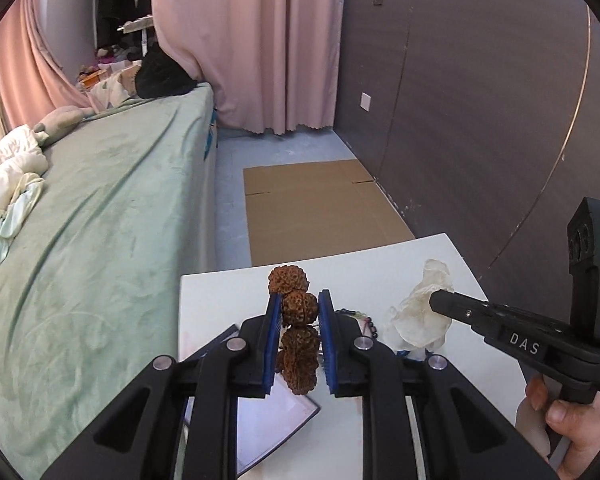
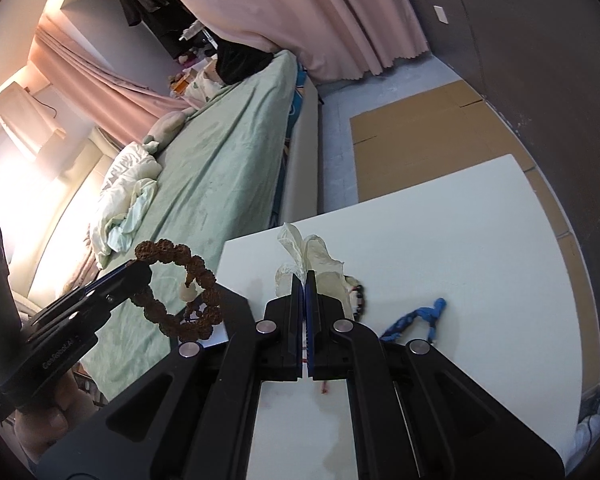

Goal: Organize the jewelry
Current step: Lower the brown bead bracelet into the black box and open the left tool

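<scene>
While both grippers grip, we lift jewelry off the worktop (image 2: 480, 240).
Our left gripper (image 1: 299, 304) pinches the brown bead bracelet (image 1: 296, 330) mid-frame; our right gripper (image 2: 304, 280), nearly closed, clamps the translucent pouch (image 2: 312, 256).

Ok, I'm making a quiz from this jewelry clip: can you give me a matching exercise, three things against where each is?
Things:
1. brown knobbly seed-bead bracelet
2. translucent white pouch
3. blue braided cord

Places:
a. lying loose on the white table
b. pinched in the right gripper
c. held up by the left gripper

Pairs: 1-c, 2-b, 3-a
</scene>
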`<state>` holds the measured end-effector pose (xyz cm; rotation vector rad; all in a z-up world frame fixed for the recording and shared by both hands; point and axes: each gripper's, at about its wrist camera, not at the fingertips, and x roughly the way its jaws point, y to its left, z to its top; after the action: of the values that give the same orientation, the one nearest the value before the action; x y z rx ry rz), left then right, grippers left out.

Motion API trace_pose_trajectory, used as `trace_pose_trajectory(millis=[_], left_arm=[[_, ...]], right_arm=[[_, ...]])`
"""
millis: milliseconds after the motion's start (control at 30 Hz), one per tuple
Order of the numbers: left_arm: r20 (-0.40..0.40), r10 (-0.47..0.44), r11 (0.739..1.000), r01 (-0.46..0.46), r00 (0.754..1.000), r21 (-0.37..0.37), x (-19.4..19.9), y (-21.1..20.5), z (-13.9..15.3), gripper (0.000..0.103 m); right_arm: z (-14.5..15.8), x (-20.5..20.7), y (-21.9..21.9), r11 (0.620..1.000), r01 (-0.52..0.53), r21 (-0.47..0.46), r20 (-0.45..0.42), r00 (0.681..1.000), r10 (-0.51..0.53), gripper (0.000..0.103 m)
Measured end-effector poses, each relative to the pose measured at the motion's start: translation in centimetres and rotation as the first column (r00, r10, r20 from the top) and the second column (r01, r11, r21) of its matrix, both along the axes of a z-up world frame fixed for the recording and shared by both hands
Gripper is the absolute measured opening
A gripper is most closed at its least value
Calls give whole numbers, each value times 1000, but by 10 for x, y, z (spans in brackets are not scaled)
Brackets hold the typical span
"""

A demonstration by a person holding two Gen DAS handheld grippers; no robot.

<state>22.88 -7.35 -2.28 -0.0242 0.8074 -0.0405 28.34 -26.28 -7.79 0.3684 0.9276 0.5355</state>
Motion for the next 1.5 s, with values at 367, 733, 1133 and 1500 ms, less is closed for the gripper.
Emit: trace_pose_trajectory(millis=[367, 733, 1133, 1500], left_arm=[[-2, 89, 996, -89, 996, 22, -28, 29, -8, 17], [41, 126, 990, -128, 991, 52, -45, 41, -12, 66], [114, 158, 975, -173, 981, 138, -75, 55, -2, 94], [102, 207, 964, -221, 973, 148, -100, 81, -4, 95]], right_arm=[[2, -7, 33, 998, -68, 5, 18, 998, 68, 3], [1, -13, 59, 991, -137, 6, 26, 990, 137, 3], [-6, -25, 91, 972, -232, 38, 11, 973, 231, 3], [-9, -39, 119, 951, -306, 43, 13, 952, 306, 3]])
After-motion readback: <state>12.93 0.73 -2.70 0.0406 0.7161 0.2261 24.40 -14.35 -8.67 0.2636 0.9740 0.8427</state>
